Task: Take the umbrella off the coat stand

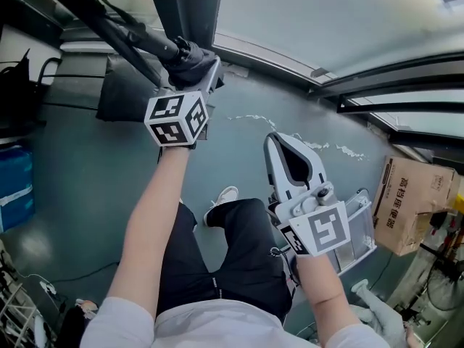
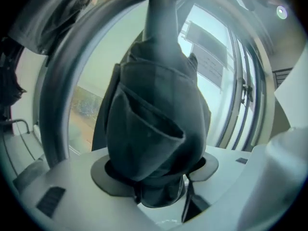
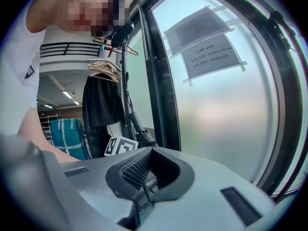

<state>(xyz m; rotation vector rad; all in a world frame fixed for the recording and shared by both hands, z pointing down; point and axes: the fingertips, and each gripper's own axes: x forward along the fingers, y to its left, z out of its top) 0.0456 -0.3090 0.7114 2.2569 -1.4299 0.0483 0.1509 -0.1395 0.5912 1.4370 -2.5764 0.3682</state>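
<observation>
Dark umbrella clamped between left gripper fingers.

the umbrella is dark matt cloth, softly creased, and the left gripper has a smooth pale plastic shell. the right gripper carries a dark ribbed pad; the floor looks glossy, the box plain brown cardboard.

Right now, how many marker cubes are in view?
2. One cube sits on the left gripper, up at the umbrella; the other cube sits on the right gripper, lower right. None seems hidden.
</observation>
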